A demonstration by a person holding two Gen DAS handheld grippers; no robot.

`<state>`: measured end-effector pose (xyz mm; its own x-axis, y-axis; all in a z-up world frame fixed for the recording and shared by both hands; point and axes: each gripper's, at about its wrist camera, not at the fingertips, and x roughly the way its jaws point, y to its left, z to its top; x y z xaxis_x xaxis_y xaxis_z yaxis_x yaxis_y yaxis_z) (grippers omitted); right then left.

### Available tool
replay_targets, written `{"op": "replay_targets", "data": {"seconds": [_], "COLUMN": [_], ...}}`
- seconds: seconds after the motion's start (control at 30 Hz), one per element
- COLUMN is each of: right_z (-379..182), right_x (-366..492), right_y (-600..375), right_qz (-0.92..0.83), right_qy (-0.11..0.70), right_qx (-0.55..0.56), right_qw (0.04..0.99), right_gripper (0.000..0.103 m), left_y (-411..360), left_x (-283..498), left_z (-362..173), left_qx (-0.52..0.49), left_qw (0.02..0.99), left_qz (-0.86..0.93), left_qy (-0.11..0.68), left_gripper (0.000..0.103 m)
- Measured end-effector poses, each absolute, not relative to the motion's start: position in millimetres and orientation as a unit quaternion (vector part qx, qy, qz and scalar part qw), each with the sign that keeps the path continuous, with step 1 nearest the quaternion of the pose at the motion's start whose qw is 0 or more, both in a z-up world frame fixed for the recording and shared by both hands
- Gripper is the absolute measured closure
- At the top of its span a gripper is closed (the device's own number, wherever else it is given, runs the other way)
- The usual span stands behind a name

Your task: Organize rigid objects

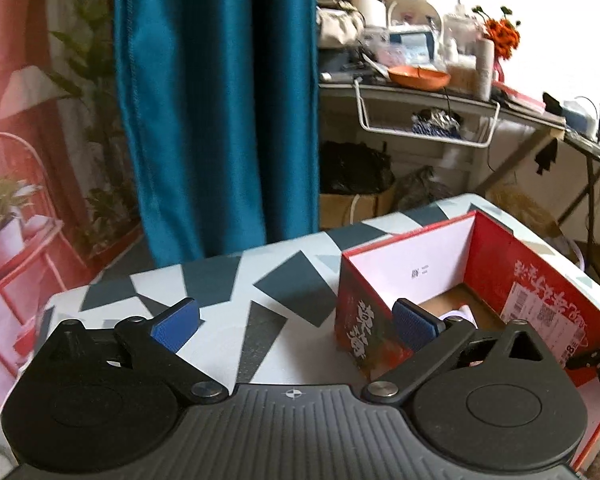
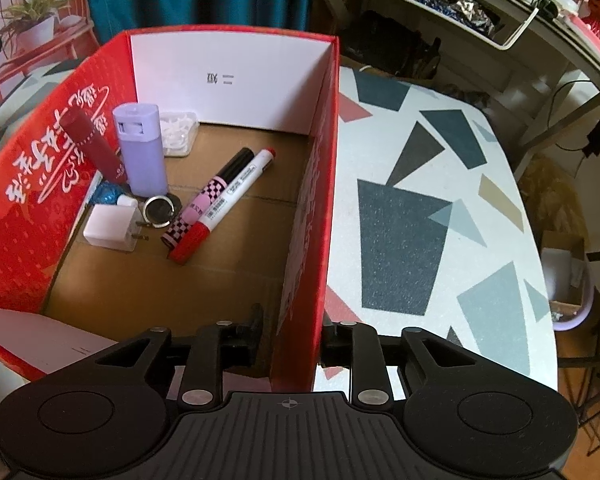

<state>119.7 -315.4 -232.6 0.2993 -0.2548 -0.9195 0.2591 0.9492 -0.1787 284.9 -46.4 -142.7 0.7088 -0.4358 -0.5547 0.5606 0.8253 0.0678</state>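
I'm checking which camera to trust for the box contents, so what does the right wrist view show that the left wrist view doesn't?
Only the right wrist view shows the box floor: red marker, checkered pen, lavender bottle, dark red tube, white charger, and the right gripper straddling the box's side wall. Only the left wrist view shows the left gripper, open, and the cluttered desk. Both show the red box on the patterned table.

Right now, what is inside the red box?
Inside the red box: two markers, a purple bottle, a dark red tube, a white charger, a ring, a clear case. The near corner is hidden by the right hand-held gripper.
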Motion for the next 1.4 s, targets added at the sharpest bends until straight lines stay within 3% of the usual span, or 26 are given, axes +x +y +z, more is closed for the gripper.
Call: {"op": "replay_targets", "data": {"seconds": [0.1,0.23,0.37,0.53,0.87,1.1,1.4], "right_z": [-225.4,-210.6,-188.6,-157.2,-82.7,-25.7,1.5], "right_x": [120.7,123.7,126.2,126.7,110.8,81.4,30.0], "right_y": [-313.1,-308.3,-307.8,-309.1,-289.4,-262.6,-230.4], "right_qz": [-0.160,-0.161,-0.162,-0.154,-0.140,-0.146,-0.144], "right_qy": [0.561,0.542,0.520,0.485,0.378,0.299,0.253], "right_qx": [-0.002,-0.020,-0.023,-0.002,0.025,0.015,0.017], "right_qw": [0.812,0.824,0.838,0.861,0.915,0.943,0.957], "right_gripper": [0.054,0.008,0.001,0.000,0.000,0.000,0.000], "left_y": [-43.6,-38.9,-32.9,-23.0,-32.3,-19.0,-10.8], "left_x": [273.8,258.6,246.7,227.8,183.1,135.8,61.9], "left_z": [-135.1,-123.4,-110.6,-91.5,-53.9,-21.5,3.3], "left_qx": [0.111,0.102,0.080,0.047,0.099,0.050,0.054], "left_qw": [0.924,0.935,0.944,0.951,0.964,0.970,0.981], "left_qz": [-0.256,-0.222,-0.184,-0.171,-0.077,-0.065,-0.049], "left_qy": [0.261,0.256,0.262,0.251,0.235,0.228,0.178], "left_gripper": [0.000,0.000,0.000,0.000,0.000,0.000,0.000]}}
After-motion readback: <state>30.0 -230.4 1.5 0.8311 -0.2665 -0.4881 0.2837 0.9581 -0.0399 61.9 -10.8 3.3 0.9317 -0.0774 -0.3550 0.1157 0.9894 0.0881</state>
